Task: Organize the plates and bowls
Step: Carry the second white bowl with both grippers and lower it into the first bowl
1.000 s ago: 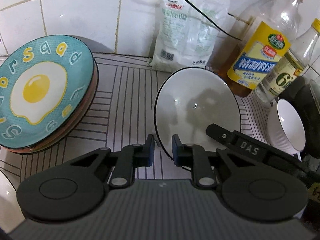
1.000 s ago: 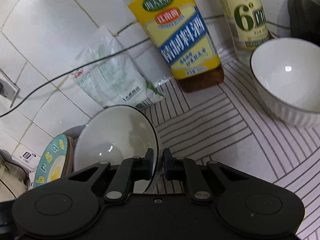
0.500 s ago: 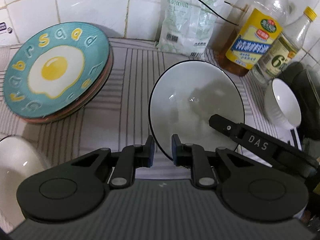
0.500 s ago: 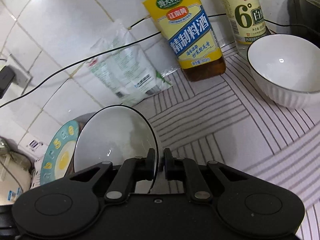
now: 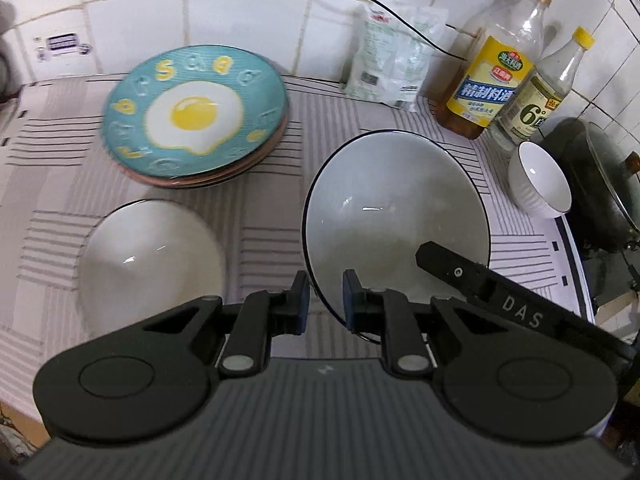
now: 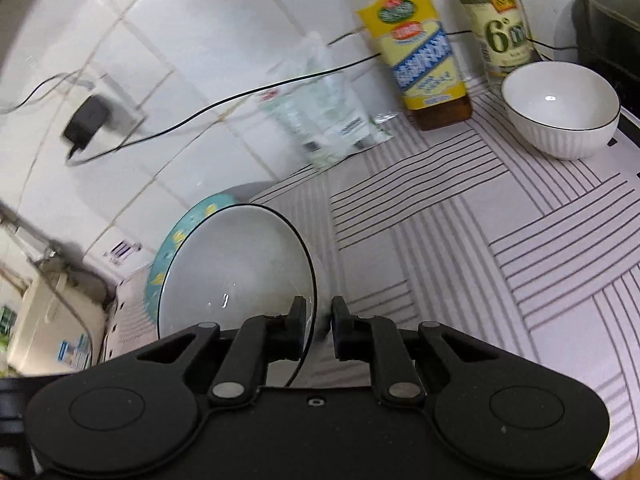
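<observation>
Both my left gripper and right gripper are clamped on the black-rimmed bowl, held off the surface, second bowl at nine o'clock, and I judge uneven pulling could slip its thin rim free

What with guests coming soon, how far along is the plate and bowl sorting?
The plates look stacked, egg plate on top. In hand: the big black-rimmed bowl, rim pinched by left gripper and right gripper. Left, probably: nesting it with the second big bowl, then the small ribbed bowl by the bottles.
</observation>
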{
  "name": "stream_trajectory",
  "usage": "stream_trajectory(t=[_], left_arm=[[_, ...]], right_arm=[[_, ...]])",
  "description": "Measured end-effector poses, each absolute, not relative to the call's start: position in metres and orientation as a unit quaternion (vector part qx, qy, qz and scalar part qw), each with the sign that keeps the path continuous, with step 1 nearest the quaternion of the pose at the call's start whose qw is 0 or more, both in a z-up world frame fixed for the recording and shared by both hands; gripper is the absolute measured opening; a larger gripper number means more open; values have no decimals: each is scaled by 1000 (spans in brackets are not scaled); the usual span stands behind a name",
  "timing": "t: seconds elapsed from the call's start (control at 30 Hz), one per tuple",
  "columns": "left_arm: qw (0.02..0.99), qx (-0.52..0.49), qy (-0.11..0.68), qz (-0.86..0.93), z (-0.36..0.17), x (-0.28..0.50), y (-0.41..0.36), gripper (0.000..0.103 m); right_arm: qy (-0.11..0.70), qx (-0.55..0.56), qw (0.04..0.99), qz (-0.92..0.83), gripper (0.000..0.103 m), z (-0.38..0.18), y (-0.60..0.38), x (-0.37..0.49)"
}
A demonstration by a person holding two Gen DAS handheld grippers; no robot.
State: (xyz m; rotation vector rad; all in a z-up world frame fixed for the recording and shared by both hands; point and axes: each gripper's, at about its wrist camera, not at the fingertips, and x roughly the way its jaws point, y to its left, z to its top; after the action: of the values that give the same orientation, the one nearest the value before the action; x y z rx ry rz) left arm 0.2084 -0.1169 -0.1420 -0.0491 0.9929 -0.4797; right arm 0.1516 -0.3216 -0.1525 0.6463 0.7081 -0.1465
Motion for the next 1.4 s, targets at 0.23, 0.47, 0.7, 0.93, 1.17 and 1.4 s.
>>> stream_trajectory(t=[0.23, 0.47, 0.7, 0.93, 1.17, 1.4], left_arm=[[852, -19, 481, -205, -137, 187, -77, 16], [855, -28, 486, -179, -135, 181, -44, 16], [856, -71, 488, -156, -146, 183, -7, 16], [851, -49, 505, -134, -167, 199, -1, 16], [843, -50, 521, -125, -172, 213, 4, 17], [829, -29, 547, -116, -179, 231, 2, 19]], right_arm=[[342, 277, 897, -45, 17, -136, -276, 140], [348, 254, 902, -14, 18, -126, -245, 140], [343, 229, 911, 18, 18, -127, -213, 145], [350, 218, 911, 22, 17, -150, -193, 158], [360, 155, 920, 33, 17, -150, -179, 177], [351, 45, 934, 42, 17, -153, -153, 193]])
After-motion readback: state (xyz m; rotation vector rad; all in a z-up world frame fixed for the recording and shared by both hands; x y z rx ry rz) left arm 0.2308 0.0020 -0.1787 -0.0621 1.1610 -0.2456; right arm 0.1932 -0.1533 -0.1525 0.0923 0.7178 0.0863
